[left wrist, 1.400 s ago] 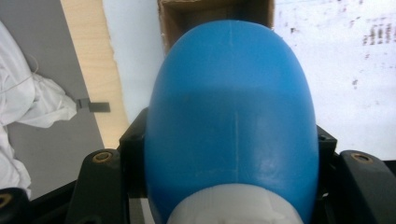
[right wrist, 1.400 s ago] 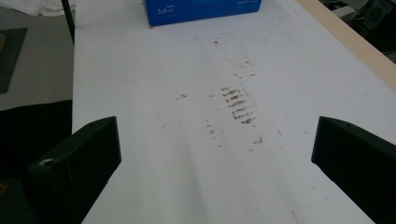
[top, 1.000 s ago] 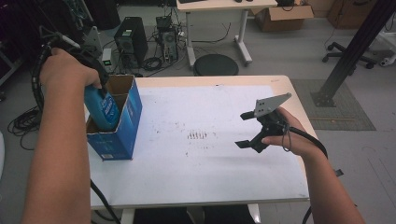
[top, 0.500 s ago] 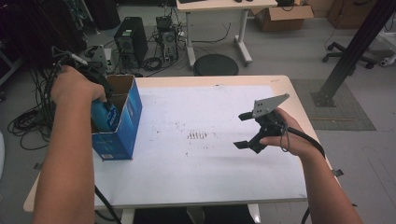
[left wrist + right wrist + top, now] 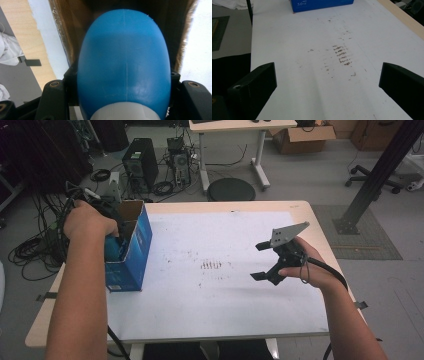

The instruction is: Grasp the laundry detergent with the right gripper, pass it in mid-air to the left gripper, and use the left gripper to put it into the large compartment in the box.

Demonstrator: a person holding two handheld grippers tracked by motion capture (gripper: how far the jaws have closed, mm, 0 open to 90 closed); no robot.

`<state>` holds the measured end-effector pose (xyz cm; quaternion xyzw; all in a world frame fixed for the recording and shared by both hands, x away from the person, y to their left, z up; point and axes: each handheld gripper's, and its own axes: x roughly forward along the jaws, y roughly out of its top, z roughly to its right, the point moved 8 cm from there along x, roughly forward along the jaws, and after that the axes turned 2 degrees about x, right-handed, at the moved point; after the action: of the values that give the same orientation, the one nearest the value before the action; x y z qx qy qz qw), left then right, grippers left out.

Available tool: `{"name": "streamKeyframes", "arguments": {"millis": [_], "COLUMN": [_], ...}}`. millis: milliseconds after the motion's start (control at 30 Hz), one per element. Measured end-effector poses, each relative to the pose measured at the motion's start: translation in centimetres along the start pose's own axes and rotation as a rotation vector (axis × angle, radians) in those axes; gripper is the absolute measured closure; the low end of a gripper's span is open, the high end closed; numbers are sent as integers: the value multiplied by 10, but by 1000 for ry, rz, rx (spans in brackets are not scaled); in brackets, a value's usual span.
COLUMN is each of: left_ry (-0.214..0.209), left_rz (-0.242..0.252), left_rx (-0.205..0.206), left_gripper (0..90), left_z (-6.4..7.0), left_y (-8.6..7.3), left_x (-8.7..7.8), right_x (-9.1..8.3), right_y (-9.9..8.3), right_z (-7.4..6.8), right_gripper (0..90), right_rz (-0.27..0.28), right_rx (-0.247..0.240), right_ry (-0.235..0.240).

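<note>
Beyond the wooden table (image 5: 300, 210), a grey floor (image 5: 310, 175) is seen, on which computer towers (image 5: 140, 165), tangled cables (image 5: 30, 250), a second desk (image 5: 235, 126), a round stool (image 5: 231, 189) and a cardboard carton (image 5: 305, 134) are placed.

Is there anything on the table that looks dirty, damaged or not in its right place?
Yes. The white sheet has brown smudges near its middle, a short row of strokes with scattered specks, also in the right gripper view. The blue box stands upright at the left edge, not visibly damaged.
</note>
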<state>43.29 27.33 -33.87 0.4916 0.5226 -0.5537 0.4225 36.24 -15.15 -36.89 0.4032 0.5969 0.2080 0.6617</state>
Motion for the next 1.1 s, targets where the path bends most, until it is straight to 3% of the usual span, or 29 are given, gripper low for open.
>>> {"name": "streamKeyframes", "arguments": {"millis": [300,1100], "left_ry": [0,-12], "left_rz": [-14,-19], "left_rx": [4,17], "left_gripper": [386,385], "left_z": [0,2], "left_y": [1,4], "left_x": [16,33], "right_x": [2,0], "right_y": [-1,-3], "right_z": [0,0], "right_gripper": [15,15], "right_rz": [-1,0], "right_rx": [3,6], "right_ry": [1,0]}}
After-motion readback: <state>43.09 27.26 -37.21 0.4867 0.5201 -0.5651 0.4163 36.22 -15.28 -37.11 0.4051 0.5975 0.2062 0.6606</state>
